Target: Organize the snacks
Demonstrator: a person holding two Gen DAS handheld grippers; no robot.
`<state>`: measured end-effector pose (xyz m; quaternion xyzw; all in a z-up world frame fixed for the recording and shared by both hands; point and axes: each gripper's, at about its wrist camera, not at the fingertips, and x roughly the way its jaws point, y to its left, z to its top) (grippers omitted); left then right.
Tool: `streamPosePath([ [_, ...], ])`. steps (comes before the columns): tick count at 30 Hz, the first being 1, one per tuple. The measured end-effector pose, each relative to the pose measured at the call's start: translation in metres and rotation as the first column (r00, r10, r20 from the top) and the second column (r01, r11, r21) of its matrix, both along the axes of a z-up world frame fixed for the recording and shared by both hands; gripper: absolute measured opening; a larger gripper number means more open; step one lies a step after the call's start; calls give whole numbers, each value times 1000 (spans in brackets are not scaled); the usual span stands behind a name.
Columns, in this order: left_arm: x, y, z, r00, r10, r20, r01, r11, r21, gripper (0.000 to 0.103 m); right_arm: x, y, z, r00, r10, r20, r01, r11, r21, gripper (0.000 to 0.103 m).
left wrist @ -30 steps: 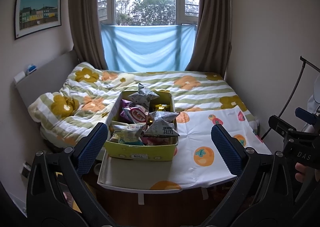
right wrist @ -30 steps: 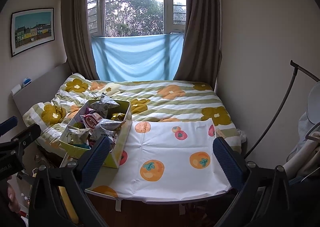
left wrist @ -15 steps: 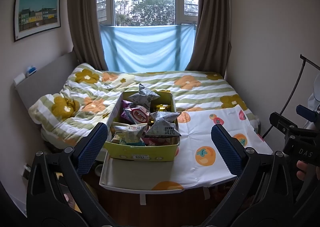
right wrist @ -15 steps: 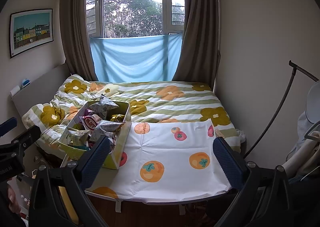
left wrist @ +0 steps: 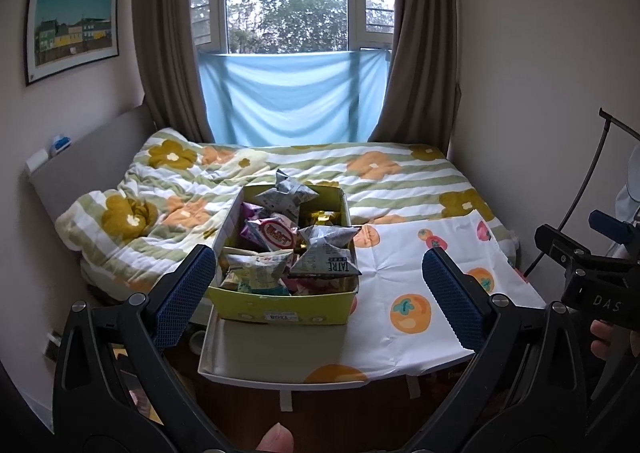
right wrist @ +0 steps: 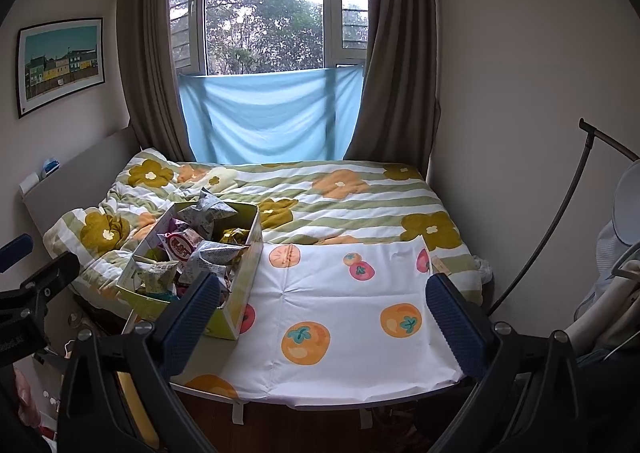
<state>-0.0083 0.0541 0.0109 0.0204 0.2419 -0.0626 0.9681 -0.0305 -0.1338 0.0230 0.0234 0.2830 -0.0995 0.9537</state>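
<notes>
A yellow-green cardboard box [left wrist: 280,307] [right wrist: 240,313] stands on the left part of a small white table [left wrist: 248,357], heaped with several snack packets. On top lie a grey foil packet [left wrist: 326,253] [right wrist: 212,253], a pink-and-red packet [left wrist: 272,233] and another grey packet [left wrist: 286,195] at the far end. My left gripper [left wrist: 318,299] hovers open in front of the box, short of it, holding nothing. My right gripper [right wrist: 320,315] hangs open and empty above the cloth to the right of the box.
A white cloth with orange fruit prints [right wrist: 340,317] covers the table's right side. Behind lies a bed with a flowered striped quilt [left wrist: 380,181], then a window with brown curtains. A metal stand [right wrist: 568,221] leans by the right wall. A fingertip [left wrist: 276,439] shows at the bottom.
Both views have crept slightly closer and shifted a little; the box, packets and cloth lie as before. Both grippers stay open.
</notes>
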Motion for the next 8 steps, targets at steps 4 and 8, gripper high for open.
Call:
streamPosePath([
  [4, 6, -1, -4, 1000, 17, -17, -17, 1000, -1, 103, 0, 0, 0, 1000, 0, -2, 0, 1000, -1, 102],
  [8, 13, -1, -11, 999, 33, -32, -33, 999, -3, 103, 6, 2, -2, 1000, 4, -15, -4, 1000, -2, 102],
])
